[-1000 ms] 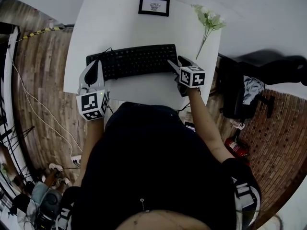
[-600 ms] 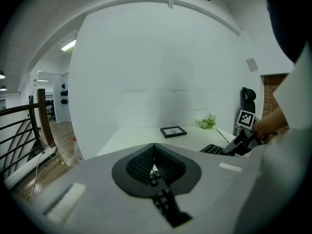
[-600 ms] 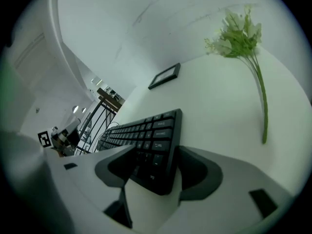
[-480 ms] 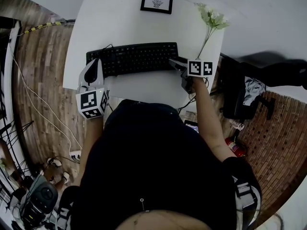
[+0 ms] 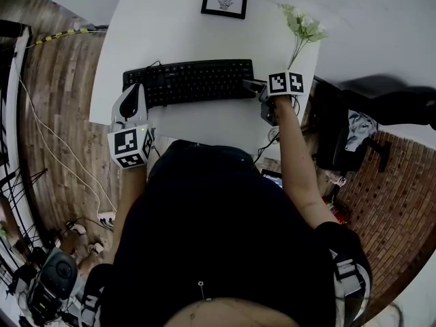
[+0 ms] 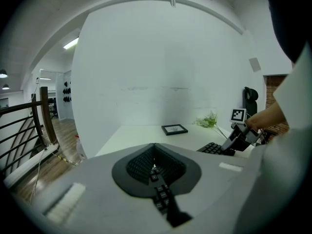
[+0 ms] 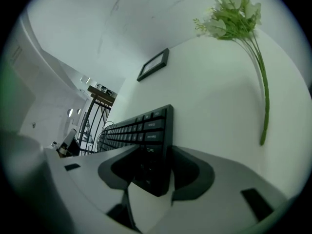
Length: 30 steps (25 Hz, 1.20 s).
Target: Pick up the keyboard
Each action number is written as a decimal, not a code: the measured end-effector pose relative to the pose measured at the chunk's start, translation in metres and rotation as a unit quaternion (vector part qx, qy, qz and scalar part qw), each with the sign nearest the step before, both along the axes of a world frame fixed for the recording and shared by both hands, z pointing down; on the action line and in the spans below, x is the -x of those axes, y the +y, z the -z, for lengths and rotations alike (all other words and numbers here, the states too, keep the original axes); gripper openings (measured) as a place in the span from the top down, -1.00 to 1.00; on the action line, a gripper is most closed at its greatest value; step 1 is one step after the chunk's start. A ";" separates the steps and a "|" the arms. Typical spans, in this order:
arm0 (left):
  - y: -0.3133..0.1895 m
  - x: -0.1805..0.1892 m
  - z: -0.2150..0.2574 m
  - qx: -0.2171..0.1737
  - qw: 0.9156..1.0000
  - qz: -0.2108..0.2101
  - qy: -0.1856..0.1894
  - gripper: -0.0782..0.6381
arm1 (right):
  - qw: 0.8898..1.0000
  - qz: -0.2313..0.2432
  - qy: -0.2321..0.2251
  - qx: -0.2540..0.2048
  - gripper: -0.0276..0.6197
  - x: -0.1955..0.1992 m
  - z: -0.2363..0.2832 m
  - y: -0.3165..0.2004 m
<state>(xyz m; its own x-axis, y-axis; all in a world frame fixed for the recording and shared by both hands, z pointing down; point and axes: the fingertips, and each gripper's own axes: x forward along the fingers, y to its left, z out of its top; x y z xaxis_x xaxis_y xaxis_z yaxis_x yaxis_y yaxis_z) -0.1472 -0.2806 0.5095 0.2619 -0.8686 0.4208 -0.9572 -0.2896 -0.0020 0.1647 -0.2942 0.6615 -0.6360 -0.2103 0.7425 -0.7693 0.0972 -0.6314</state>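
In the head view, the keyboard (image 5: 191, 82) is lying across the middle of the white desk (image 5: 170, 29), its long side running parallel to the near edge. The left gripper (image 5: 134, 92) is reaching over the keyboard's left end, near the desk's left edge. The right gripper (image 5: 251, 85) is sitting at the keyboard's right end, close to the right edge. A picture frame (image 5: 224, 3) is standing by the far edge, and flowers (image 5: 300, 26) are lying toward the far right corner. Only this view is taking in both grippers and the whole keyboard at once.

The left gripper view is showing the left gripper (image 6: 155, 155) with its jaws pressed together. A few keys are peeking through the slit beneath them, and whether they are pinching anything is not showing. Across the desk, the right gripper (image 6: 235, 141) is resting at the keyboard (image 6: 212, 148).

The right gripper view is showing the right gripper (image 7: 153, 172) with its jaws standing wide and closing. The end of the keyboard (image 7: 141, 130) is standing between them. One pad is lying just beside the keyboard's rear edge and the other is hanging over the keys. The flowers (image 7: 234, 13) and the frame (image 7: 153, 65) are lying beyond.
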 end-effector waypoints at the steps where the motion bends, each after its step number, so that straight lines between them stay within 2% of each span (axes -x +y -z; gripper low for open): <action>1: 0.000 0.001 0.000 0.001 1.000 0.001 -0.001 0.75 | 1.000 -0.002 0.000 0.002 0.28 0.000 0.000 0.000; 9: 0.006 0.012 -0.013 0.020 1.000 0.010 -0.007 0.75 | 1.000 -0.008 0.013 0.003 0.30 -0.001 0.004 0.000; 19: 0.008 0.033 -0.040 0.058 0.998 0.009 -0.014 0.75 | 0.998 -0.011 0.043 -0.035 0.30 0.002 0.033 -0.002; 23: 0.009 0.046 -0.056 0.093 0.996 0.011 -0.012 0.75 | 0.998 -0.013 0.052 -0.043 0.30 0.002 0.041 -0.003; 28: 0.012 0.071 -0.082 0.158 0.987 0.010 -0.018 0.74 | 0.996 -0.013 0.064 -0.056 0.30 0.005 0.051 -0.004; 29: 0.012 0.074 -0.087 0.172 0.985 0.007 -0.015 0.71 | 0.996 -0.013 0.065 -0.058 0.30 0.005 0.053 -0.005; 30: 0.012 0.076 -0.093 0.188 0.982 0.006 -0.008 0.56 | 0.996 -0.013 0.066 -0.060 0.30 0.005 0.054 -0.005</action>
<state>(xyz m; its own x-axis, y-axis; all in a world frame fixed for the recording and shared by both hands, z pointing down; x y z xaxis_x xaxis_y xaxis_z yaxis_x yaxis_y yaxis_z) -0.2232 -0.2681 0.6028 0.2430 -0.6536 0.7168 -0.9613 -0.2613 0.0876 0.1600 -0.2991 0.6071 -0.5271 -0.3173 0.7884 -0.8485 0.1452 -0.5088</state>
